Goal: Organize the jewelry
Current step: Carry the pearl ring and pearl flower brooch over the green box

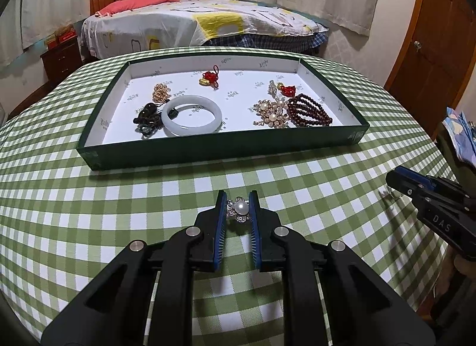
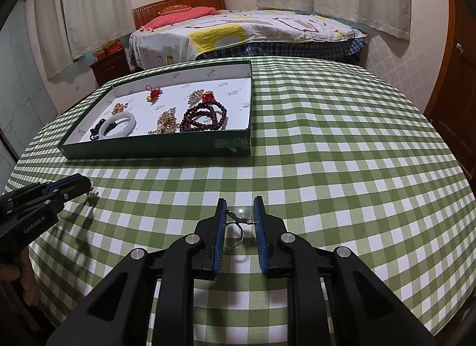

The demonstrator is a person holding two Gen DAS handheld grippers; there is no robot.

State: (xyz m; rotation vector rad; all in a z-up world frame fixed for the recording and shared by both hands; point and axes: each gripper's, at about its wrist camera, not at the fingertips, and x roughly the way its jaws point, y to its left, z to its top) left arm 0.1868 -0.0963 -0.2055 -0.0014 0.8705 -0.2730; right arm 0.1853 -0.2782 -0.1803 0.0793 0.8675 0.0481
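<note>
A green tray (image 1: 220, 149) with a white lining sits on the checkered table and holds a pale jade bangle (image 1: 192, 115), dark red bead bracelets (image 1: 309, 111), gold pearl brooches (image 1: 272, 114) and red charms (image 1: 209, 76). My left gripper (image 1: 237, 207) is shut on a pearl ring (image 1: 239, 208) near the table's front. My right gripper (image 2: 240, 215) is shut on another pearl ring (image 2: 239, 218) with its band hanging down. The tray also shows in the right wrist view (image 2: 160, 146).
The right gripper shows at the right edge of the left wrist view (image 1: 431, 197); the left gripper shows at the left edge of the right wrist view (image 2: 44, 194). A bed (image 1: 196, 21) stands behind the table. A wooden door (image 1: 437, 48) is at the right.
</note>
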